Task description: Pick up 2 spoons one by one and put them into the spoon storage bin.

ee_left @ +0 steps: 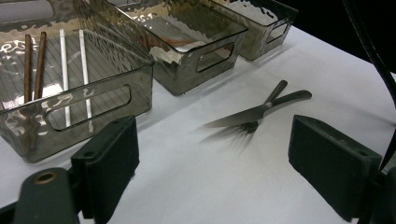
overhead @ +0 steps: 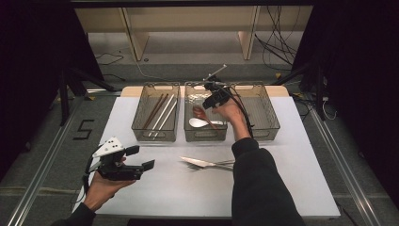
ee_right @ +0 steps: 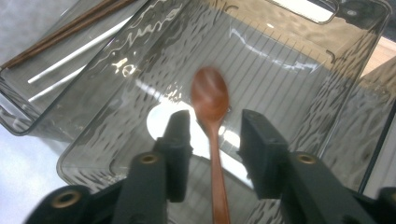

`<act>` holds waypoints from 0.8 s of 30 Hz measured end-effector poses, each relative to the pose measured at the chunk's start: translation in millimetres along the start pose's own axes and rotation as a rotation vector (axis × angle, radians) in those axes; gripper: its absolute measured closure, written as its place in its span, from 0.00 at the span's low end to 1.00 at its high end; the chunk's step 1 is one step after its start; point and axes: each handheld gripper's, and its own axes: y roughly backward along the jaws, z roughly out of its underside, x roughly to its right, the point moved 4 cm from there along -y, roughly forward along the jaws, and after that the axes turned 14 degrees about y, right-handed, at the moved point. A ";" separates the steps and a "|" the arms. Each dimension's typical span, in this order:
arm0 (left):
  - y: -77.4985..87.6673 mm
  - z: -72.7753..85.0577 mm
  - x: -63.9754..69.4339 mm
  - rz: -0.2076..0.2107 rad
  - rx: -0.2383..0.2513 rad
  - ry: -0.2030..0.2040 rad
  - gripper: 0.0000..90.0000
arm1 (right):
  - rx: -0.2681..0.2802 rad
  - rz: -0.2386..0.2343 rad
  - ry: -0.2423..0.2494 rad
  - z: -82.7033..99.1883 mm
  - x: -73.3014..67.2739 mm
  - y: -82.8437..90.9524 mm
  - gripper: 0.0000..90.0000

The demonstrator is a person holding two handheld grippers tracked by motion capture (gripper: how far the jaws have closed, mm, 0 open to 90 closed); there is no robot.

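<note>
1. Idling near the bench's front edge: left gripper (overhead: pixel 141 159), jaws apart, holding nothing.
2. Lying mid-bench, awaiting sorting: knife (overhead: pixel 200 162) crossed over fork (overhead: pixel 217 165).
3. Hovering over the middle bin (ee_right: pixel 88 154): right gripper (ee_right: pixel 214 139), jaws apart, wooden spoon (ee_right: pixel 211 100) lying loose between them, beside the white spoon (overhead: pixel 197 123).
4. Looking like a drop-off finishing; next calling for lifting clear, then reaching back to the knife.

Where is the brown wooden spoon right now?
The wooden spoon lies in the middle bin, over the white spoon, between the right gripper's open jaws.
</note>
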 end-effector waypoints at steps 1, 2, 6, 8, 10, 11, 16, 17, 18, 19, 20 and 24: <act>0.0 0.0 0.1 0.001 0.000 0.000 0.17 | 0.004 -0.006 0.001 0.6 -0.5 1.3 0.67; -0.1 0.0 0.2 0.000 0.000 0.000 0.17 | 0.011 -0.011 0.003 1.2 -0.9 2.9 0.64; -0.4 0.3 0.2 0.000 -0.003 -0.001 0.17 | 0.034 -0.023 0.022 6.9 -4.1 11.2 0.57; -0.5 0.4 0.3 -0.001 -0.003 -0.001 0.17 | 0.036 -0.030 0.034 11.7 -6.4 14.8 0.52; -0.6 0.4 0.2 -0.002 -0.002 0.000 0.17 | 0.036 -0.034 0.047 17.3 -9.2 18.9 0.49; -0.6 0.4 0.0 -0.004 -0.003 0.000 0.17 | 0.041 -0.041 0.053 20.3 -10.5 21.0 0.48; -0.6 0.2 -0.1 -0.005 0.001 0.000 0.17 | 0.068 -0.063 0.094 36.5 -19.2 33.0 0.43; -0.4 0.1 -0.2 -0.006 0.001 -0.001 0.17 | 0.069 -0.065 0.100 39.7 -21.7 35.6 0.42; -0.2 0.0 -0.4 -0.006 0.002 -0.001 0.17 | 0.072 -0.072 0.110 43.0 -24.6 38.2 0.41; -0.2 0.0 -0.5 -0.006 0.002 -0.001 0.17 | 0.079 -0.073 0.118 46.1 -27.6 40.7 0.41; -0.3 0.0 -0.7 -0.007 0.002 0.000 0.17 | 0.087 -0.081 0.124 49.2 -30.7 43.0 0.40; -0.7 0.4 -1.2 -0.009 0.001 0.000 0.17 | 0.089 -0.113 0.155 64.2 -43.0 49.7 0.37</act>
